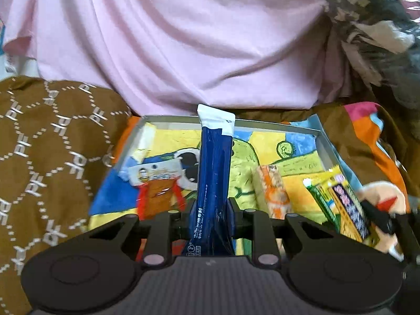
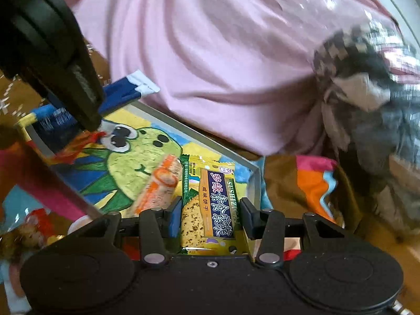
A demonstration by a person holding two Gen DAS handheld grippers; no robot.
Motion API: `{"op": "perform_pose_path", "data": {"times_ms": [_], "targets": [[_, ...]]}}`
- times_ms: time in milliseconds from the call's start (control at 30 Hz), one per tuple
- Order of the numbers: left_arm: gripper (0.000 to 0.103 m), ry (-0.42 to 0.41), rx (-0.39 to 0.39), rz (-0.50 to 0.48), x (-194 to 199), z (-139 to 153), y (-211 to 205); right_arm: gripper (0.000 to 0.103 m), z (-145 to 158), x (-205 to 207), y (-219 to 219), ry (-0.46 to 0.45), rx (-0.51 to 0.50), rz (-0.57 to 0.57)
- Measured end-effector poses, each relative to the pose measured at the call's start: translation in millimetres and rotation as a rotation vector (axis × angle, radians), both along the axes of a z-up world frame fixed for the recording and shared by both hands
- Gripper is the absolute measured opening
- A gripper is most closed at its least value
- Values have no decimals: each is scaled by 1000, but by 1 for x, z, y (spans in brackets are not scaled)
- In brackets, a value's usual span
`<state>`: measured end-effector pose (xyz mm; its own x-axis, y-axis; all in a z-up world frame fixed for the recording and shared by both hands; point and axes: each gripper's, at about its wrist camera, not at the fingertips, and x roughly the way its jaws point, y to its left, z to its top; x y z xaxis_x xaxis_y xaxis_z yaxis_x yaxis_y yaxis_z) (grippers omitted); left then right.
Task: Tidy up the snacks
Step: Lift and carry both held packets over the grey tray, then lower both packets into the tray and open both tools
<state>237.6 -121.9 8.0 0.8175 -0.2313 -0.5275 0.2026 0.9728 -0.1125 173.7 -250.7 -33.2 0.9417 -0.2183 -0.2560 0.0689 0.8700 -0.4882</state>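
Cartoon tray (image 1: 325, 141), left tool (image 1: 211, 210) clamping blue sachet (image 1: 214, 168), right tool (image 2: 210, 215) (parted) straddling yellow packet (image 2: 210, 204)

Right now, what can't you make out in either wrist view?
- Blue packet: lower end hidden behind the left gripper body, left wrist view.
- Yellow biscuit packet: lower end cut off by the right gripper body; whether the fingers touch it, unclear.
- Red-brown packet: print blurred.
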Motion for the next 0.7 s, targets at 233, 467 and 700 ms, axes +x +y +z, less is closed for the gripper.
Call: {"op": "perform_pose_path", "data": {"times_ms": [233,467,700], "targets": [[26,62,51,1,41,-17,-28,47,-8,32,-21,29,106,-40],[26,130,66,20,66,-35,-38,47,-16,53,-28,70,166,-51],[27,158,67,25,71,-45,-40,48,-21,61,-30,109,187,-54]]}}
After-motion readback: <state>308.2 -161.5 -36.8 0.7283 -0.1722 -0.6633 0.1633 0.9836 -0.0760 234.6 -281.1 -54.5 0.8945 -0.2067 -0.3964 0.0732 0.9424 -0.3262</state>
